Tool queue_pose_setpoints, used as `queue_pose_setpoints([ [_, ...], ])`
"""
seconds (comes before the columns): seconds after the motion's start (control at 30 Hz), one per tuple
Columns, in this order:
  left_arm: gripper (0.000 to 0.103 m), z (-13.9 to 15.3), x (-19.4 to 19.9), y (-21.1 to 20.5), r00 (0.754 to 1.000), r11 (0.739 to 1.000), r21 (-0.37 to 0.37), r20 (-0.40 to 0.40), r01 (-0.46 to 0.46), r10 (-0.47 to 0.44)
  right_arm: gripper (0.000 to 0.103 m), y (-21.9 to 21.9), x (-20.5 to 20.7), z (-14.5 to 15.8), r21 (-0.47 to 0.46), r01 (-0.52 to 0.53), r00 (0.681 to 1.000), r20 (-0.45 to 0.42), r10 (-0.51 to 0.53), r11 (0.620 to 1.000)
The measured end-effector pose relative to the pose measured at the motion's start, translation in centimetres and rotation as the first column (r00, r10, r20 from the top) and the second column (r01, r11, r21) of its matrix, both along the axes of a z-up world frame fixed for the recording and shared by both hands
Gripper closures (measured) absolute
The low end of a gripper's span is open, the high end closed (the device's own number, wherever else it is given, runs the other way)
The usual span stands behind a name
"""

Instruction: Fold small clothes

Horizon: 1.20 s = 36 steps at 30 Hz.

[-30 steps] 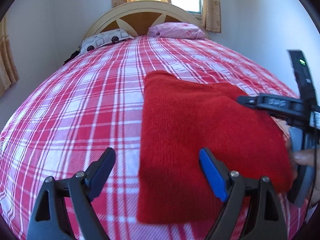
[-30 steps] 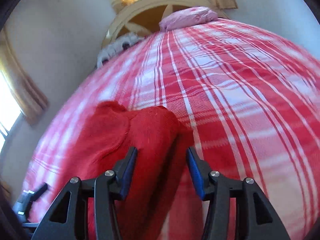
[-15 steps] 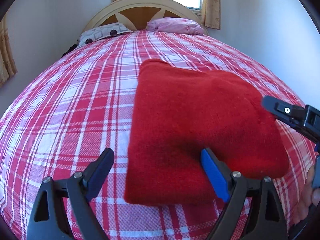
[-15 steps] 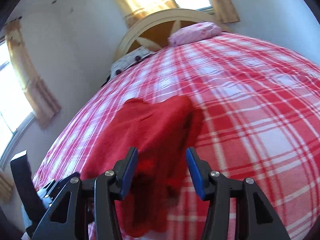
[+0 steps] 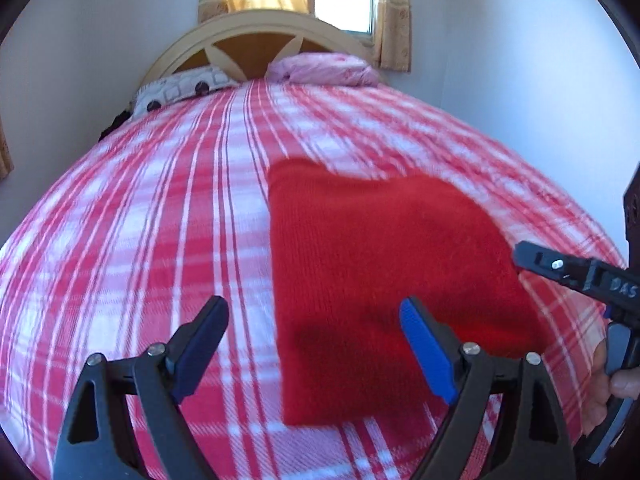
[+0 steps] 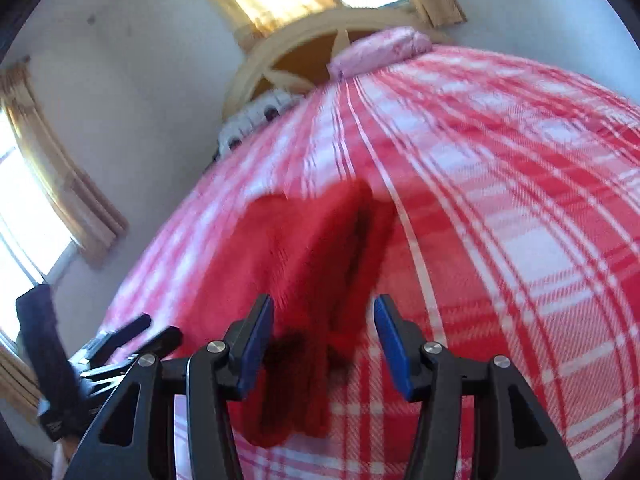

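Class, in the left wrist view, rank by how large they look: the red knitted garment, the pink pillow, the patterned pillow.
1. Red knitted garment, largest, though nearest the camera.
2-3. Pink pillow and patterned pillow look alike; unranked.

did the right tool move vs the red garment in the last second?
Yes. The right tool has backed off the folded red garment towards the bed's foot; its jaws are opening, pads not pressing.
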State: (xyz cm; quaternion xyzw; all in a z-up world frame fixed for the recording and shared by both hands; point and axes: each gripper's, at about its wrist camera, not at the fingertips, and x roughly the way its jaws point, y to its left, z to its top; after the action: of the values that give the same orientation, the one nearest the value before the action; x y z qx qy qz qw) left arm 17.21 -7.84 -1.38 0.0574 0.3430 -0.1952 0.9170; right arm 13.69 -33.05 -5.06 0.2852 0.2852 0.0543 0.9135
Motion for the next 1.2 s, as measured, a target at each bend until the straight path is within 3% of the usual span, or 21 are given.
queue_pose_setpoints([
  [0.07,0.013,0.8,1.8,0.5,1.000,1.000,-0.021,0.003,-0.022,0.022,0.032,-0.5,1.0,0.5,0.027,0.026,0.999,0.019,-0.026,0.999],
  [0.1,0.012,1.0,3.2,0.6,0.999,0.999,-0.037,-0.015,-0.036,0.036,0.031,-0.6,1.8,0.5,0.026,0.039,0.999,0.020,-0.040,0.999],
  [0.2,0.012,0.7,7.2,0.5,0.994,0.994,-0.082,-0.094,-0.072,0.064,0.031,-0.3,5.1,-0.8,-0.019,0.045,0.997,-0.057,-0.046,0.999],
  [0.33,0.014,-1.5,10.8,-1.0,0.983,0.995,-0.029,-0.164,-0.093,0.087,0.031,0.0,7.7,-4.1,-0.025,0.050,0.989,-0.136,-0.053,0.998],
  [0.47,0.013,-3.8,11.4,-2.1,0.971,0.997,-0.018,-0.228,-0.077,0.071,0.030,-0.5,7.5,-5.4,0.011,0.053,0.991,-0.126,-0.051,0.999],
  [0.53,0.011,-4.3,11.3,-2.1,0.972,0.996,-0.022,-0.221,-0.081,0.074,0.030,-0.5,7.5,-5.4,0.003,0.052,0.991,-0.126,-0.051,0.999],
  [0.7,0.010,-4.8,11.8,-1.3,0.961,0.993,-0.079,-0.269,-0.086,0.062,0.030,-0.7,7.4,-5.6,0.018,0.049,0.991,-0.127,-0.046,0.999],
  [0.9,0.009,-4.8,11.7,-2.0,0.965,0.996,-0.052,-0.257,-0.071,0.055,0.026,1.0,8.6,-5.3,-0.079,0.025,0.985,-0.171,-0.038,0.997],
  [1.0,0.009,-4.7,11.6,-2.3,0.969,0.998,-0.025,-0.243,-0.062,0.054,0.026,1.0,8.6,-5.4,-0.070,0.016,0.985,-0.171,-0.028,0.997],
  [1.03,0.009,-4.7,11.5,-2.4,0.970,0.998,-0.017,-0.236,-0.060,0.054,0.028,1.0,8.5,-5.4,-0.070,0.014,0.985,-0.168,-0.026,0.997],
  [1.1,0.012,-4.6,11.3,-2.7,0.976,0.999,0.008,-0.210,-0.049,0.050,0.045,1.2,8.6,-5.4,-0.052,-0.022,0.988,-0.156,0.014,0.998],
  [1.2,0.021,-4.2,10.5,-3.6,0.987,0.998,0.058,-0.157,-0.023,0.032,0.047,1.3,8.7,-5.4,-0.056,-0.025,0.988,-0.157,0.016,0.998],
])
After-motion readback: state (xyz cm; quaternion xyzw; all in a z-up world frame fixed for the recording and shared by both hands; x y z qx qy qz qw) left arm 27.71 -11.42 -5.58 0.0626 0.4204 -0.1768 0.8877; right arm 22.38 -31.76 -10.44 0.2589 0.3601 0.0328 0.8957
